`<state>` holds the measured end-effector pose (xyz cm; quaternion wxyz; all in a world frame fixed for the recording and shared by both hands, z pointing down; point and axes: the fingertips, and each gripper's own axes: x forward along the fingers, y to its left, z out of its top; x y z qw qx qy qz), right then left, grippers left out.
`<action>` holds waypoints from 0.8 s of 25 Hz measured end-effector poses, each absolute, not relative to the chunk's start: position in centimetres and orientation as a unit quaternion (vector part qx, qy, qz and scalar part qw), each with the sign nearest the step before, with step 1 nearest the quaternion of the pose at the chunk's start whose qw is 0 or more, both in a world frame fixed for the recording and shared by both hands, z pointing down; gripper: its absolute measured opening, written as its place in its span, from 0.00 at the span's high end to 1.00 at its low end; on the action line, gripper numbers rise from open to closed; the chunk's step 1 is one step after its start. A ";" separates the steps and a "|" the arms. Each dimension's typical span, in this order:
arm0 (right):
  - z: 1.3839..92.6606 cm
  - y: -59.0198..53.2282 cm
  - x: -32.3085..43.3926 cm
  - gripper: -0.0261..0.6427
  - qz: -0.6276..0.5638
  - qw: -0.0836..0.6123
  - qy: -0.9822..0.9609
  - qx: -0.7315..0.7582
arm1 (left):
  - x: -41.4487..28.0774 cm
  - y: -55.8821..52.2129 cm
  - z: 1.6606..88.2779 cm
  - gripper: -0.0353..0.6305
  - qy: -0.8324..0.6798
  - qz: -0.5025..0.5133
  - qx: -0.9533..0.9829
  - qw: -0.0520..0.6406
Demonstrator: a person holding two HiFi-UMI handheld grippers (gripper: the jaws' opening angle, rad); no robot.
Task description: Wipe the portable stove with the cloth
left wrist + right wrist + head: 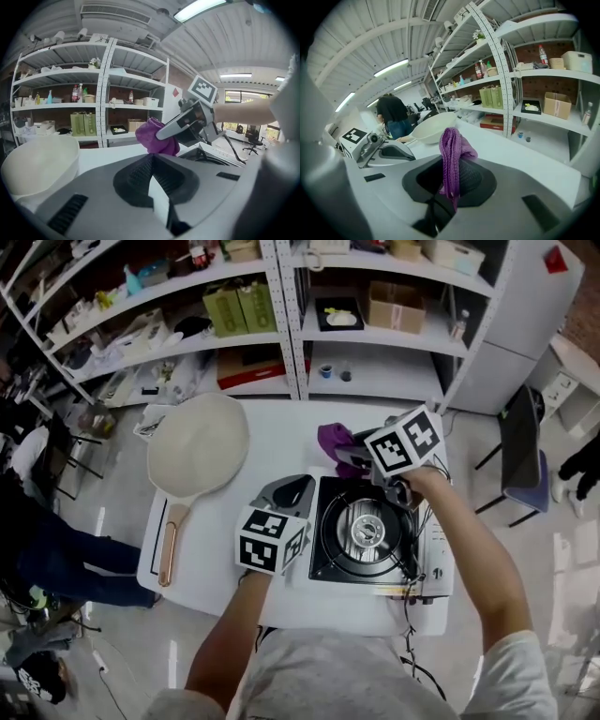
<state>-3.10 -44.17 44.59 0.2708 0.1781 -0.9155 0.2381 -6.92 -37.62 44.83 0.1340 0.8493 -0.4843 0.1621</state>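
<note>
The portable stove (pixel 367 534), black-topped with a round burner, sits on the white table (pixel 281 427) right of centre. Just beyond the stove's far left corner, my right gripper (pixel 343 456) is shut on a bunched purple cloth (pixel 332 440). In the right gripper view the cloth (pixel 453 149) hangs from between the jaws of that gripper (pixel 452 165). My left gripper (pixel 296 491) rests by the stove's left side, jaws together with nothing in them. The left gripper view shows those jaws (pixel 152 160) closed, with the cloth (pixel 157 137) and the stove (pixel 212 155) ahead of them.
A large white pan (pixel 198 442) with a wooden handle (pixel 169 550) lies on the table's left half. Stocked shelves (pixel 281 315) stand behind the table. A chair (pixel 521 452) stands to the right, and a person (pixel 37 549) is at the left.
</note>
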 end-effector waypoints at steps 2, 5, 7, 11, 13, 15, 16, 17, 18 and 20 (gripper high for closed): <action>44.5 -44.0 -2.2 0.86 0.239 0.271 -0.914 0.185 | -6.2 -37.6 44.6 0.94 -0.478 0.162 0.853 0.131; 44.4 -43.8 -0.6 0.86 0.241 0.271 -0.910 0.198 | -5.1 -37.6 44.3 0.94 -0.469 0.163 0.859 0.126; 44.4 -43.6 0.4 0.86 0.243 0.272 -0.908 0.205 | -4.4 -37.6 44.1 0.94 -0.463 0.164 0.862 0.123; 44.3 -43.6 2.5 0.86 0.247 0.271 -0.904 0.220 | -3.1 -37.9 43.8 0.94 -0.452 0.162 0.869 0.122; 44.3 -43.6 3.5 0.86 0.250 0.269 -0.901 0.229 | -2.5 -38.0 43.8 0.94 -0.447 0.162 0.872 0.120; 44.3 -43.6 4.6 0.87 0.252 0.267 -0.899 0.240 | -1.9 -37.9 43.9 0.94 -0.441 0.163 0.874 0.119; 44.3 -43.6 5.1 0.86 0.253 0.266 -0.897 0.245 | -1.6 -37.9 43.9 0.94 -0.438 0.164 0.876 0.118; 44.3 -43.6 5.7 0.87 0.255 0.264 -0.896 0.250 | -1.3 -37.9 43.9 0.94 -0.436 0.164 0.877 0.118; 44.2 -43.7 6.2 0.87 0.256 0.263 -0.895 0.255 | -1.1 -37.9 43.9 0.94 -0.433 0.164 0.878 0.117; 44.2 -43.7 7.3 0.86 0.257 0.260 -0.893 0.264 | -0.5 -37.9 43.9 0.94 -0.429 0.165 0.881 0.115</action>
